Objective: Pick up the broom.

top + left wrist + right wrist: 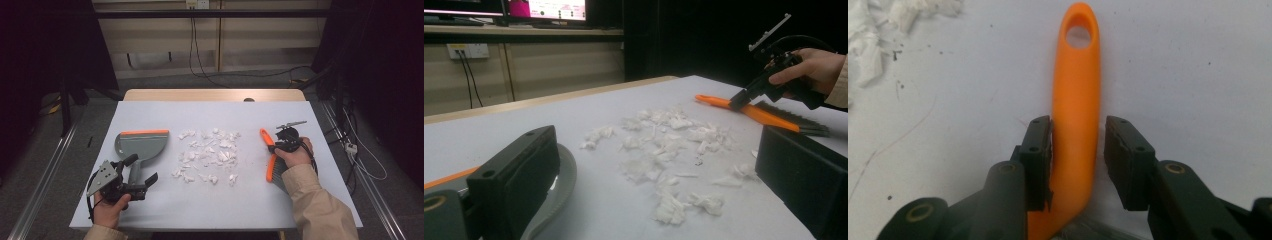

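Right gripper (1077,150) angled down over orange brush handle (1075,100) (flat on tabletop (1188,65)); jaws straddle it, right pad apart.

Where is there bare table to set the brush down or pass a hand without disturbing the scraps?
Bare sheet runs along the near edge between the two hands, and along the far edge beyond the paper scraps. A narrow strip lies between scraps and brush. The middle is crowded: dustpan, scraps, then brush.
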### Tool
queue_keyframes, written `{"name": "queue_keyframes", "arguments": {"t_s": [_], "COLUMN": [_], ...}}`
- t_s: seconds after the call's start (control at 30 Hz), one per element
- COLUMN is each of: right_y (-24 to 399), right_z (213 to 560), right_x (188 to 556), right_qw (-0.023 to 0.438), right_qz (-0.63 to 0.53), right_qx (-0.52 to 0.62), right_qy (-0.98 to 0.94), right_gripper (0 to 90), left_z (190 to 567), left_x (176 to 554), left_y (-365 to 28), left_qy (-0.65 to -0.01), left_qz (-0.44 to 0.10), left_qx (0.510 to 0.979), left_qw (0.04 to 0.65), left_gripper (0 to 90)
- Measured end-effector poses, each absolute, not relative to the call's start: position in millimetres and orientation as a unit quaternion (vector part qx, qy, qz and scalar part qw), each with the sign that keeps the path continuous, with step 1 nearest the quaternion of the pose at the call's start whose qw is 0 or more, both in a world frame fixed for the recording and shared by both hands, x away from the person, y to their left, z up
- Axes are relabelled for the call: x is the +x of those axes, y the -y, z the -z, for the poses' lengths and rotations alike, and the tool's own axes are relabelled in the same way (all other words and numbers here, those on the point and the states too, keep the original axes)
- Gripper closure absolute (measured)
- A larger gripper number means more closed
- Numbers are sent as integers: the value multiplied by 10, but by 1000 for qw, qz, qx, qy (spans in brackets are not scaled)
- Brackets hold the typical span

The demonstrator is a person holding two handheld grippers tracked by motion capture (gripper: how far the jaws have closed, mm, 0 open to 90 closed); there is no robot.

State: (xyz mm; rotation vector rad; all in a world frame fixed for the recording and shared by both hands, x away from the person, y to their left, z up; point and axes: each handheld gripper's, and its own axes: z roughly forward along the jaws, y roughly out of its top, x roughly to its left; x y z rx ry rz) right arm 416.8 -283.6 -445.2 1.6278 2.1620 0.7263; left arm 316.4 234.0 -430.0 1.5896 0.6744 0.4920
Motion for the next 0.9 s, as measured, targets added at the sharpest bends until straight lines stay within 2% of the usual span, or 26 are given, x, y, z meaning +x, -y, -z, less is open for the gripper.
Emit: {"name": "queue_keyframes", "arguments": {"t_s": [0.33,0.67,0.9], "right_y": [2766,2744,2757], "right_z": [4485,4457,4472], "right_x": [4153,4228,4212], "right_qw": [185,165,168], "right_qz": [-245,-227,-236], "right_qx": [587,614,618], "right_qy": [-749,-738,-731], "right_gripper": [683,705,706], "left_z": [4292,4254,4251], "left_x": [3171,3154,3175], "left_y": [-2304,-2256,-2242], "left_qy": [-289,-280,-279], "left_qz": [-213,-209,-212], "left_qx": [694,689,688], "left_qw": [624,635,635], "left_gripper": [41,41,44]}}
